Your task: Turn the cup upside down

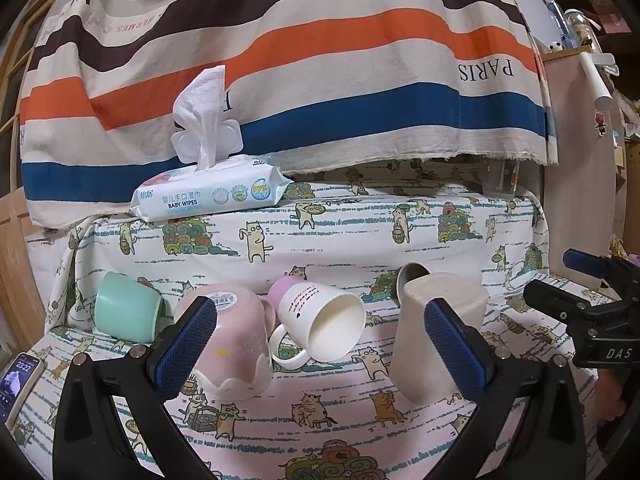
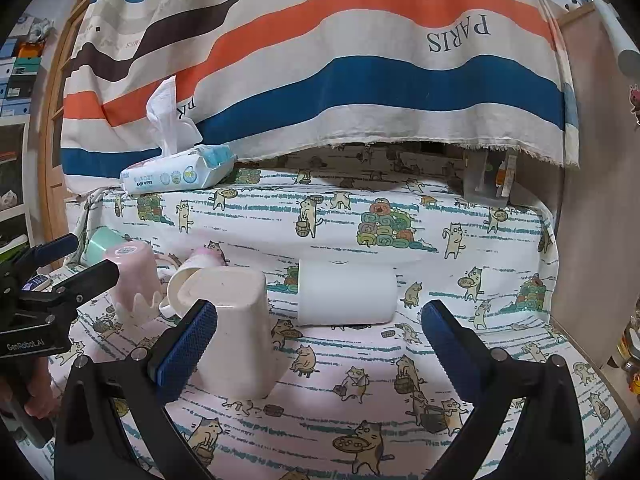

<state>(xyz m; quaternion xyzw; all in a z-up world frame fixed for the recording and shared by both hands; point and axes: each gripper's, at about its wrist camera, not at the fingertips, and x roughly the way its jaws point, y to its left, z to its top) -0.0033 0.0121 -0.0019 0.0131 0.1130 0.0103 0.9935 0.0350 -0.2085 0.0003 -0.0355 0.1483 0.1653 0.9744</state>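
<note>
Several cups are on the cat-print cloth. A white mug [image 1: 325, 326] with a handle lies on its side, its mouth facing me. A pink cup [image 1: 232, 340] stands upside down, as does a beige cup [image 1: 434, 334], which also shows in the right wrist view [image 2: 236, 328]. A mint cup [image 1: 124, 307] lies tilted at the left. A white cup [image 2: 346, 293] lies on its side. My left gripper [image 1: 320, 348] is open and empty in front of the white mug. My right gripper [image 2: 320, 348] is open and empty, in front of the white cup.
A pack of baby wipes [image 1: 208, 192] lies on the raised ledge under a striped hanging cloth [image 1: 280, 60]. A phone [image 1: 16, 380] lies at the left edge. A clear container [image 2: 486, 180] stands at the back right. A wooden panel [image 2: 592, 200] borders the right.
</note>
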